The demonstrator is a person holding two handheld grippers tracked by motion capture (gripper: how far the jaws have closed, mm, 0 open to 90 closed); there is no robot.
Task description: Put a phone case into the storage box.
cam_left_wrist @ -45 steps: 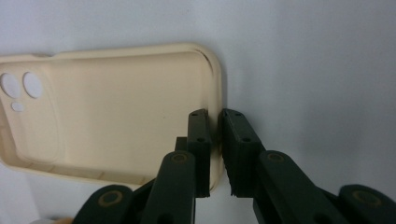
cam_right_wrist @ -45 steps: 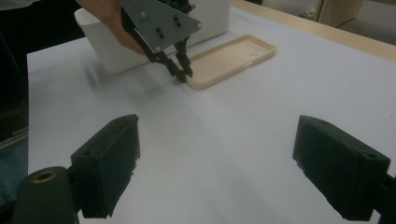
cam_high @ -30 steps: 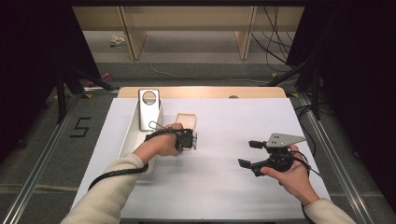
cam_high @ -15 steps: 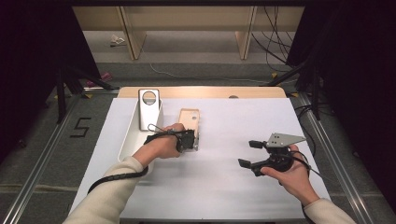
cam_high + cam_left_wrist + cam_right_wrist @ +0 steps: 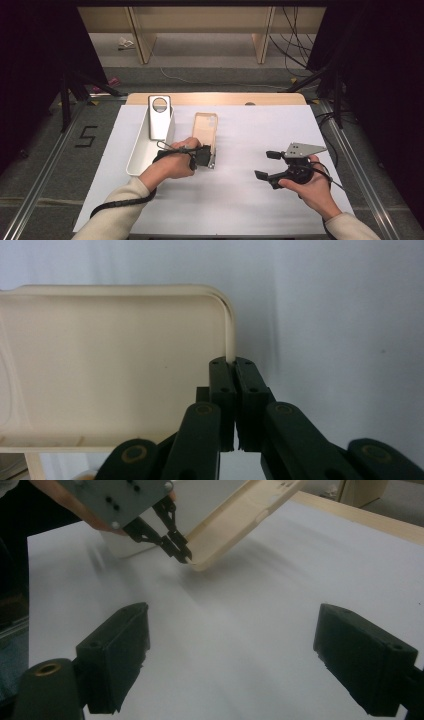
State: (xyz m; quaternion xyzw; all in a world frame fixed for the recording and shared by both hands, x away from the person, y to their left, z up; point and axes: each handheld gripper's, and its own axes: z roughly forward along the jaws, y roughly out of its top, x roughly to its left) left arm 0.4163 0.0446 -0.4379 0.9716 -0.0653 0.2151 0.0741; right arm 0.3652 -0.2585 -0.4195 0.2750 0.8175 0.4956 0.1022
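A white sheet covers the bench [image 5: 240, 200], which stands on a grey floor against dark surroundings. Nearest, the right gripper [image 5: 267, 165] rests in the person's hand above the bare sheet, its jaws spread wide with nothing between them. Farther in, the left gripper [image 5: 211, 159] has its jaws pressed together on the near corner rim of a beige phone case [image 5: 205, 127], which lies tilted, its far end toward the back of the bench. Just beside it to the left stands a long white tray [image 5: 141, 152] holding an upright silver plate [image 5: 160, 117] with a round hole.
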